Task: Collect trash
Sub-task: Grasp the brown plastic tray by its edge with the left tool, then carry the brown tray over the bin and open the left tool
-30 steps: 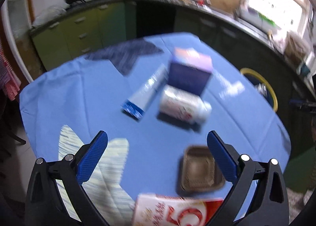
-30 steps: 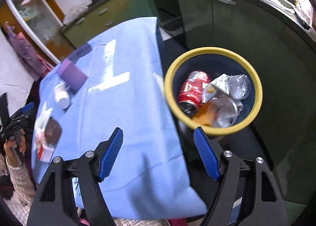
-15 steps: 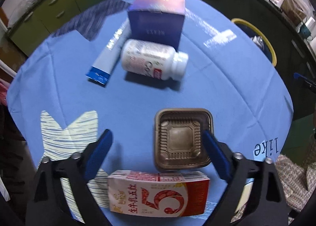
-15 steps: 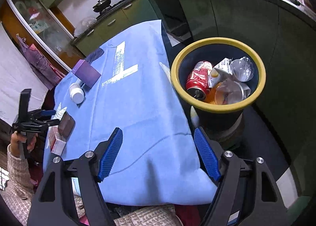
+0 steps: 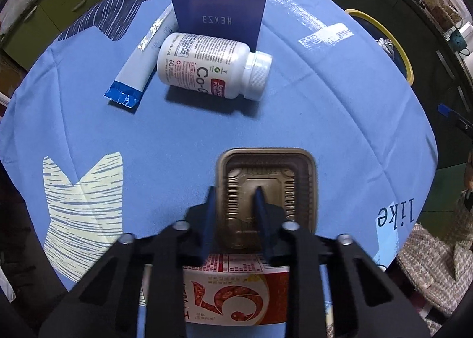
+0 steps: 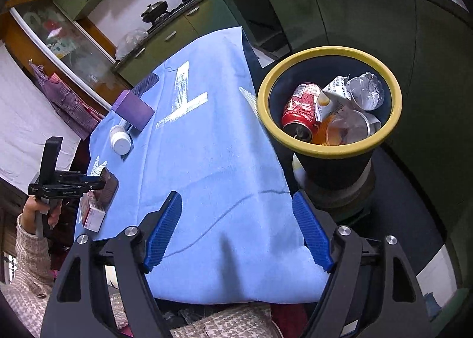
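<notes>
Left hand-held gripper (image 5: pixel 235 205) is closing, pinching the brown tray's (image 5: pixel 267 190) left wall on the worktop (image 5: pixel 325 119); right hand-held gripper (image 6: pixel 238 231) spread, empty. That thin wall could buckle and slip free.

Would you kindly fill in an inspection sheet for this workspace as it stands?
Surface: table under a blue cloth with printed shapes.
Job's things: brown plastic tray, red-and-white carton, white pill bottle lying down, purple box, blue-ended sachet; yellow-rimmed bin beside the table, already holding a red can and wrappers.
Clutter: nothing seen.
Grippers: left gripper closing across the tray's left wall; right gripper open, empty.
Cables: nothing seen.
Surroundings: green kitchen cabinets, stove with pots.
</notes>
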A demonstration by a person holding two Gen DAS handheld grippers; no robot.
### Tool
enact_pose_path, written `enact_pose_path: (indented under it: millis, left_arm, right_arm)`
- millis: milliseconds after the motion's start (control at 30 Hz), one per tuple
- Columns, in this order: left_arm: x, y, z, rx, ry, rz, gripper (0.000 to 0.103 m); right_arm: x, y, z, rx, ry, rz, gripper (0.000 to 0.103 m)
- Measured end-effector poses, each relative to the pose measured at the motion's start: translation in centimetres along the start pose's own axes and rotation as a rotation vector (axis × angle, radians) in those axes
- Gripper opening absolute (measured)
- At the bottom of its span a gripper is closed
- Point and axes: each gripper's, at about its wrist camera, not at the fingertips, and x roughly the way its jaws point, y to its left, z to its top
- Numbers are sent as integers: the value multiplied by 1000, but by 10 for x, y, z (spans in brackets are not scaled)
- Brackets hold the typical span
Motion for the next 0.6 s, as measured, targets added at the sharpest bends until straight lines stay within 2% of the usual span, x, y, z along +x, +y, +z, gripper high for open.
enact_pose_path:
  millis: [133,367,500,600]
  left_arm:
    - [-2,1,-1,0,-8,-4,5]
    - [-22,1,-2,-8,-65,-11,4]
    - [-47,-21,9,42,-109,-21,4]
    - [-68,-55,28,109,-150,-26,4]
  right_arm:
    - [0,1,0,-3,1,4,77]
    - [-4,0,0,-1,-21,-3,77]
    - [-16,-6,-1,8,-58,-14,77]
    - [-26,-14,-3,28,-87,-15,77]
